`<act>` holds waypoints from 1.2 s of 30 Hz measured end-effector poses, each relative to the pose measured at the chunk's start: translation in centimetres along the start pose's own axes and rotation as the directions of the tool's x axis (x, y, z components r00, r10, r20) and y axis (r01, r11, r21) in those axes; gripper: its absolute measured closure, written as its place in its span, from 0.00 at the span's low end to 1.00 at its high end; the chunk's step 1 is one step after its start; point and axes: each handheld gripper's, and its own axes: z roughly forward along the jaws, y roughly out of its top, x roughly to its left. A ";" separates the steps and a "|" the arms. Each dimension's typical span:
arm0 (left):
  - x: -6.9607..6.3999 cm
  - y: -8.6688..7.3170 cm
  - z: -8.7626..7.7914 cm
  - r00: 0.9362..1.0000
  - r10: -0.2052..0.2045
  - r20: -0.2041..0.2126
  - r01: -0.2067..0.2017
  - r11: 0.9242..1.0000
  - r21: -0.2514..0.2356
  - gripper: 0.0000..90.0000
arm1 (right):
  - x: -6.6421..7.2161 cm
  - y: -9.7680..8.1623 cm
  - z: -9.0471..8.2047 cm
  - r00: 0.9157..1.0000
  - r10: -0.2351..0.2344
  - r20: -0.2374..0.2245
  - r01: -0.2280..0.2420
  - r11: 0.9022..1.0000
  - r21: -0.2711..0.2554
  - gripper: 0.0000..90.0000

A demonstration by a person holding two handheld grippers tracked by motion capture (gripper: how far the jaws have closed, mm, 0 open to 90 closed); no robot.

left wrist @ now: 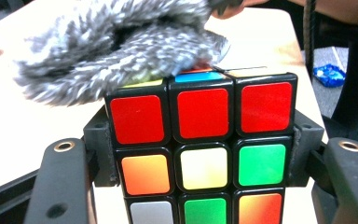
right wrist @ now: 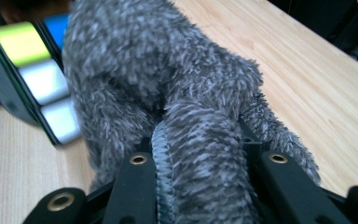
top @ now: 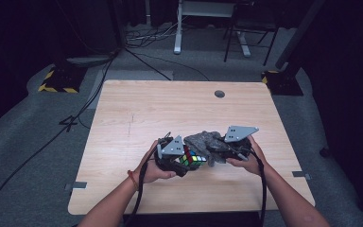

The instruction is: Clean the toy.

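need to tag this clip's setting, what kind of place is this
Probably a lab or studio set up for recording, not a home. A bare wooden table stands alone on grey carpet, dark curtains ring it, and cables trail past black stands with yellow-and-black hazard-striped bases.

In the left gripper view the grey fuzzy cloth (left wrist: 121, 51) drapes over the puzzle cube (left wrist: 203, 149), hiding most of its top face, and the cube's bottom row is cut off by the lower edge. In the right gripper view the cloth covers most of the cube (right wrist: 32, 74) behind it, and those tiles are blurred.
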 end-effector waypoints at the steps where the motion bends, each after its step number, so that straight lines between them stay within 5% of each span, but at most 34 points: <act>1: 0.0 0.0 -0.1 1.000 0.000 -0.001 0.000 1.000 -0.003 0.36 | -0.1 -0.2 0.0 1.000 0.009 0.006 -0.009 1.000 0.010 0.77; 6: 0.3 0.0 -0.5 1.000 -0.013 -0.011 0.013 1.000 -0.018 0.36 | -0.2 -0.2 -0.4 1.000 0.012 0.016 -0.012 1.000 -0.002 0.77; 11: 0.3 -0.1 -0.1 1.000 -0.014 -0.008 0.014 1.000 -0.006 0.36 | 0.7 0.6 -1.0 0.999 0.001 -0.037 -0.004 0.996 -0.087 0.77; 13: 0.3 -0.1 0.2 1.000 -0.011 -0.004 0.011 1.000 0.000 0.36 | 1.3 1.2 -1.0 0.999 -0.023 -0.032 0.020 0.996 -0.090 0.77; 26: 0.4 -0.3 0.8 1.000 -0.009 -0.024 0.010 1.000 0.013 0.37 | 1.8 1.8 -1.5 0.999 -0.008 -0.044 0.002 0.989 -0.146 0.77; 31: -0.2 0.1 0.6 0.999 0.023 -0.034 -0.023 1.000 -0.003 0.37 | 1.5 1.6 -1.2 1.000 -0.013 -0.028 0.011 0.995 -0.103 0.77; 36: -0.2 0.4 -0.3 0.999 0.012 -0.034 -0.014 0.998 -0.055 0.37 | 0.7 0.6 -0.9 1.000 0.006 0.014 -0.006 0.999 -0.042 0.77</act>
